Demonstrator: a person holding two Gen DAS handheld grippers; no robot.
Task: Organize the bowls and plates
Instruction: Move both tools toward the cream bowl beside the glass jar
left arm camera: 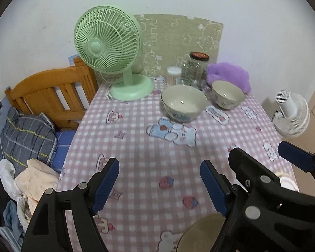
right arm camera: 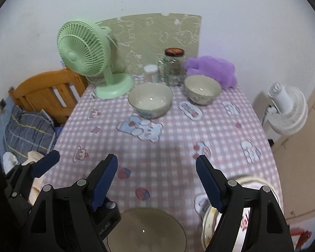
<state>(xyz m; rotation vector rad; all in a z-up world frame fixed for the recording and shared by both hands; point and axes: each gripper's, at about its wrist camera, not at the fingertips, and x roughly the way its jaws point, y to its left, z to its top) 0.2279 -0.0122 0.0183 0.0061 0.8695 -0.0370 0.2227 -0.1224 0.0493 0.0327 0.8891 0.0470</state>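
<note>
Two cream bowls stand at the far side of the checked table: a larger bowl (left arm camera: 184,103) (right arm camera: 150,100) and a smaller bowl (left arm camera: 227,94) (right arm camera: 202,89) to its right. A tan round plate (right arm camera: 147,231) (left arm camera: 201,234) lies at the near edge. A patterned plate (right arm camera: 212,226) and a bowl rim (right arm camera: 252,181) lie at the near right, partly hidden behind my right finger. My left gripper (left arm camera: 159,185) is open and empty above the near table. My right gripper (right arm camera: 156,183) is open and empty above the tan plate; it also shows in the left wrist view (left arm camera: 260,163).
A green fan (left arm camera: 107,42) (right arm camera: 84,48), a glass jar (left arm camera: 196,69) (right arm camera: 173,67), a cotton swab tub (left arm camera: 173,75) and a purple plush (left arm camera: 231,74) (right arm camera: 212,69) line the back. A wooden bed (left arm camera: 52,90) is left, a white fan (right arm camera: 287,109) right.
</note>
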